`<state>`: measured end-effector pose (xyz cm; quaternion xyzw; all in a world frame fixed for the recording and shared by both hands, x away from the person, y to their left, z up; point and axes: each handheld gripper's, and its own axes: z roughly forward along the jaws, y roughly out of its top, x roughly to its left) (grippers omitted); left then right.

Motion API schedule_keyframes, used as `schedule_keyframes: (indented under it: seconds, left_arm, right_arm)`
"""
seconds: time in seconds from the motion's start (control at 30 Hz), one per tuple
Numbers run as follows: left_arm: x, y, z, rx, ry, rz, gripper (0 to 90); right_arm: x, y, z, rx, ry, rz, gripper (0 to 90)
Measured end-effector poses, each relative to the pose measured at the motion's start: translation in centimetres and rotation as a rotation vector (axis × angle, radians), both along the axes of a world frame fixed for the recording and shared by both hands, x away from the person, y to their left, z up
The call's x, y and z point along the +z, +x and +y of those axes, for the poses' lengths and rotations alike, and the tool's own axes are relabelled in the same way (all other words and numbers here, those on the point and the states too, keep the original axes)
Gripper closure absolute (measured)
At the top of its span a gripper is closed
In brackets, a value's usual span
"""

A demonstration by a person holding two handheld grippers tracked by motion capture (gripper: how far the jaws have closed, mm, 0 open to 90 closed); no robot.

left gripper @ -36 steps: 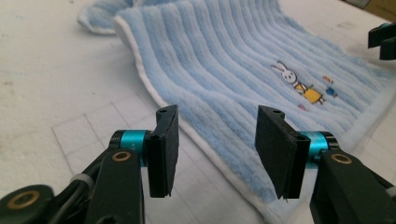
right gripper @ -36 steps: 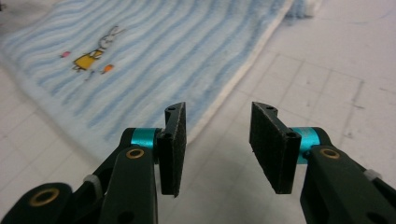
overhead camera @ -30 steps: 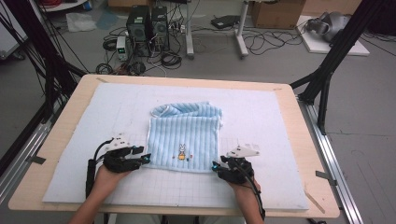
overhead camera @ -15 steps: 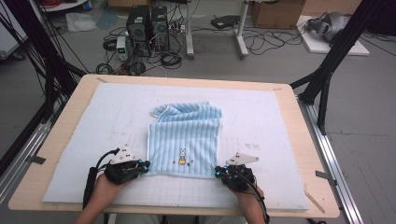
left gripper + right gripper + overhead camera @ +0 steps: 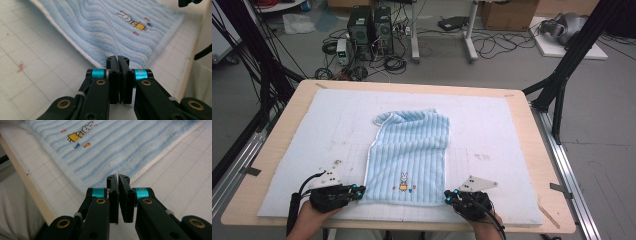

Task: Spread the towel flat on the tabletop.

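At the near edge of the white mat [image 5: 512, 130], the left gripper [image 5: 358, 190] and the right gripper [image 5: 448, 195] each have their jaws closed on a near corner of the light-blue striped towel [image 5: 412, 150], having just been closing onto the cloth. The towel lies mostly flat between them, its rabbit picture [image 5: 403, 181] close to the near hem and midway between the grippers. Farther off, its far-left corner is folded over, and beyond the wooden table [image 5: 287, 120] cables cover the floor.
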<state>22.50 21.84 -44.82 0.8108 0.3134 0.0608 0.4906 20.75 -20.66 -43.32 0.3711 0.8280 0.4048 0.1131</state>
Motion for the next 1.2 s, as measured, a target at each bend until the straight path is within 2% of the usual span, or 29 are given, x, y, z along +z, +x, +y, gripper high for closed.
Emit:
schedule_keyframes:
  seconds: [0.03,0.07,0.1,0.13,0.17,0.2,0.23,0.27,0.3,0.33,0.37,0.4,0.43,0.5,0.57,0.63,0.67,0.73,0.8,0.83,0.93,1.07,1.1,1.17,1.2]
  left_arm:
    - [0.1,-0.7,0.3,-0.021,-0.014,0.002,87.3]
    - [0.1,-0.7,0.3,-0.021,-0.014,0.002,87.3]
    - [0.0,-1.2,0.4,-0.049,-0.024,0.013,87.0]
    - [0.0,-1.2,0.4,-0.049,-0.024,0.013,85.3]
    - [-0.1,-1.4,0.5,-0.040,-0.024,0.018,78.1]
    - [0.0,-1.4,0.4,-0.020,-0.028,0.013,68.6]
    - [0.1,-1.3,0.5,0.003,-0.026,-0.009,61.1]
    - [0.2,-1.2,0.5,0.026,-0.026,-0.030,56.2]
    - [0.2,-1.2,0.5,0.026,-0.026,-0.030,51.5]
    - [0.4,-0.8,0.7,0.076,-0.048,-0.054,48.0]
    - [0.4,-0.8,0.7,0.076,-0.048,-0.054,47.9]
    - [0.7,-0.4,1.0,0.122,-0.059,-0.078,48.0]
    - [0.8,-0.1,1.1,0.141,-0.068,-0.085,47.8]
    - [0.9,0.4,1.4,0.168,-0.081,-0.089,47.8]
    - [1.0,0.7,1.6,0.195,-0.086,-0.094,47.8]
    - [1.0,1.0,1.7,0.210,-0.088,-0.091,47.9]
    - [0.9,1.2,1.8,0.211,-0.085,-0.091,48.0]
    - [0.9,1.4,1.8,0.214,-0.086,-0.089,48.3]
    - [1.0,1.7,1.8,0.216,-0.084,-0.092,48.3]
    - [1.0,1.9,1.7,0.216,-0.085,-0.093,48.3]
    - [1.2,2.2,1.5,0.228,-0.100,-0.096,48.3]
    - [1.3,2.5,1.4,0.227,-0.106,-0.092,48.3]
    - [1.3,2.6,1.3,0.225,-0.103,-0.091,48.3]
    - [1.2,2.8,1.1,0.221,-0.095,-0.085,48.3]
    - [1.2,2.9,1.0,0.220,-0.092,-0.085,48.3]
  right_arm:
    - [0.1,-0.6,-0.6,-0.006,-0.004,-0.001,87.8]
    - [0.0,-0.8,-1.0,-0.012,0.000,-0.004,87.3]
    - [0.1,-0.9,-1.3,-0.022,0.004,-0.006,85.1]
    - [0.1,-0.9,-1.6,-0.036,0.012,-0.010,81.2]
    - [0.2,-0.9,-1.7,-0.054,0.024,-0.013,76.5]
    - [0.4,-0.7,-1.8,-0.071,0.036,-0.022,71.7]
    - [0.4,-0.5,-1.8,-0.086,0.047,-0.029,66.8]
    - [0.5,-0.3,-1.6,-0.104,0.050,-0.038,60.0]
    - [0.5,-0.1,-1.3,-0.124,0.047,-0.058,54.9]
    - [0.5,0.1,-1.0,-0.140,0.036,-0.079,52.9]
    - [0.5,0.4,-0.6,-0.142,0.018,-0.103,52.8]
    - [0.5,0.8,-0.1,-0.141,0.003,-0.116,52.3]
    - [0.4,1.2,0.3,-0.139,0.000,-0.114,52.2]
    - [0.0,2.2,1.1,-0.130,0.014,-0.092,52.5]
    - [-0.5,3.0,2.1,-0.106,0.034,-0.046,53.0]
    - [-1.1,3.5,3.0,-0.076,0.023,-0.013,56.8]
    - [-1.5,3.7,3.4,-0.063,0.006,0.003,59.9]
    - [-1.6,3.5,3.9,-0.065,-0.047,-0.032,69.4]
    - [-1.4,3.6,3.6,-0.048,-0.055,-0.020,84.2]
    - [-1.4,3.6,3.5,-0.040,-0.060,-0.017,86.0]
    - [-1.2,3.4,3.2,-0.011,-0.058,0.006,87.2]
    - [-0.9,2.5,2.4,0.087,-0.049,0.053,87.2]
    - [-0.9,2.5,2.4,0.087,-0.049,0.053,87.2]
    - [-0.5,1.5,1.7,0.158,-0.044,0.079,87.2]
    - [-0.5,1.2,1.4,0.177,-0.040,0.099,87.2]
